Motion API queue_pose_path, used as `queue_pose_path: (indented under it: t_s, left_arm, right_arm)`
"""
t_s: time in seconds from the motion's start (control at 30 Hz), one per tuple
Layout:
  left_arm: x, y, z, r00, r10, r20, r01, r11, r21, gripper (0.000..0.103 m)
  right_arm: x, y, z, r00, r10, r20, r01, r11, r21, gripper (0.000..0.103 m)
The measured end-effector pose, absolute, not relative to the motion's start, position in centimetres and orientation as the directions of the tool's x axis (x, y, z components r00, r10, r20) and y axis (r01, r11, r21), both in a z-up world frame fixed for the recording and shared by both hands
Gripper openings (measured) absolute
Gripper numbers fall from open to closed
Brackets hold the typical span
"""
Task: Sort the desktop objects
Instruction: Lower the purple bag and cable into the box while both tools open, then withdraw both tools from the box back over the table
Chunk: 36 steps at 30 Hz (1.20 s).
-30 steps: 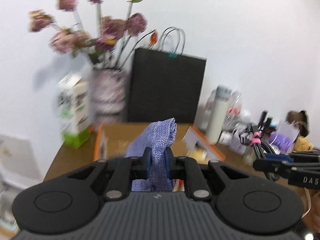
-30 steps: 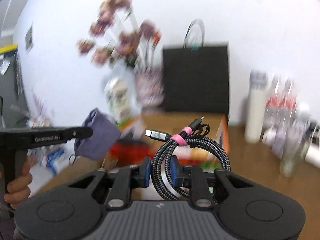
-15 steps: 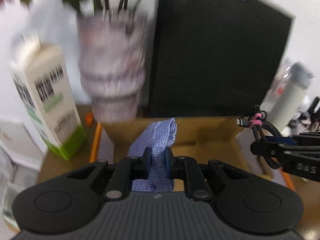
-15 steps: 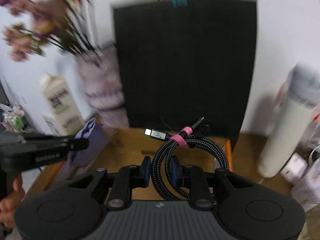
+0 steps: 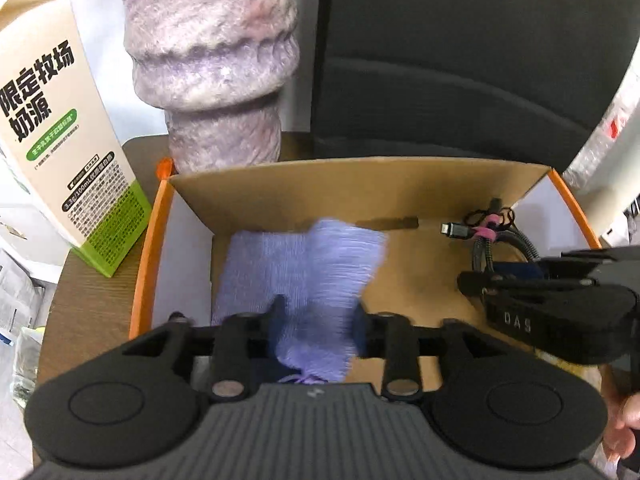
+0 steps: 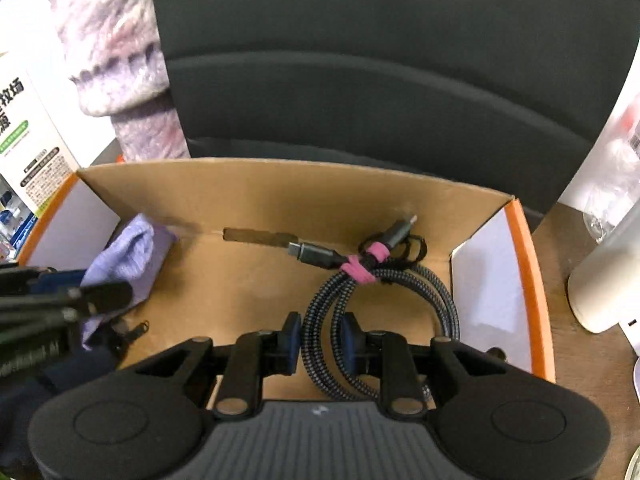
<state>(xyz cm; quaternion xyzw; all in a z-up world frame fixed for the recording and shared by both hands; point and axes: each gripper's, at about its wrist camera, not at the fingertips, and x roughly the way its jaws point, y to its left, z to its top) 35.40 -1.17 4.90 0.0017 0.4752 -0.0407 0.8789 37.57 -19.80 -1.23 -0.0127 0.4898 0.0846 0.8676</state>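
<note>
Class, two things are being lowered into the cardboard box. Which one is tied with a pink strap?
The coiled braided cable, between the right gripper fingers at the box's right end. The purple cloth pouch at the left gripper has no strap.

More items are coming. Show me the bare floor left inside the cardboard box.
Bare: the middle of the cardboard box, between the purple cloth at its left and the coiled cable at its right. Both ends are crowded by those items and the tongs over them.

Both wrist views look closely down into one cardboard box (image 5: 360, 184).
</note>
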Motion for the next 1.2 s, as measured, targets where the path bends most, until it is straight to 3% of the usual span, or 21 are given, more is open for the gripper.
queue_pose_path:
  t_s: [0.1,0.23,0.33,0.5,0.67,0.77,0.83,1.0,1.2]
  left_arm:
    - [34.3,-1.1,6.2,0.576,-0.057,-0.815,0.074,0.997,-0.018,0.056]
    - [32.7,-0.2,8.9,0.604,-0.044,-0.796,0.045,0.999,-0.022,0.073]
    - [31.5,0.3,10.3,0.606,-0.029,-0.795,0.022,1.0,-0.02,0.088]
    - [28.0,0.9,13.0,0.617,-0.022,-0.787,-0.007,0.999,-0.034,0.1]
    - [23.5,1.9,14.5,0.663,-0.03,-0.748,-0.025,0.998,-0.063,0.103]
    - [19.8,1.9,13.4,0.711,0.033,-0.703,-0.065,0.998,-0.018,0.103]
    - [17.7,1.9,12.2,0.721,0.067,-0.69,-0.082,0.997,0.012,0.103]
    - [11.7,3.3,9.9,0.737,0.015,-0.676,-0.095,0.992,-0.082,0.103]
    - [4.4,2.8,5.9,0.768,0.044,-0.639,-0.101,0.993,-0.054,0.103]
  right_arm:
    - [36.9,-20.6,-0.2,0.517,0.155,-0.842,-0.138,0.986,0.096,0.027]
    - [34.9,-21.5,2.9,0.559,0.154,-0.815,-0.114,0.988,0.108,0.049]
    - [33.1,-21.5,5.2,0.587,0.141,-0.797,-0.118,0.989,0.088,0.051]
    - [29.1,-21.3,8.6,0.625,0.136,-0.768,-0.116,0.99,0.082,0.056]
    - [24.5,-20.5,10.8,0.666,0.138,-0.733,-0.133,0.989,0.066,0.063]
    - [21.2,-20.5,11.1,0.691,0.156,-0.706,-0.144,0.987,0.077,0.067]
    - [19.1,-20.2,10.7,0.7,0.157,-0.697,-0.145,0.986,0.076,0.068]
    - [13.5,-20.0,9.2,0.73,0.157,-0.665,-0.124,0.987,0.098,0.074]
    - [5.3,-19.2,4.6,0.762,0.153,-0.63,-0.1,0.988,0.119,0.077]
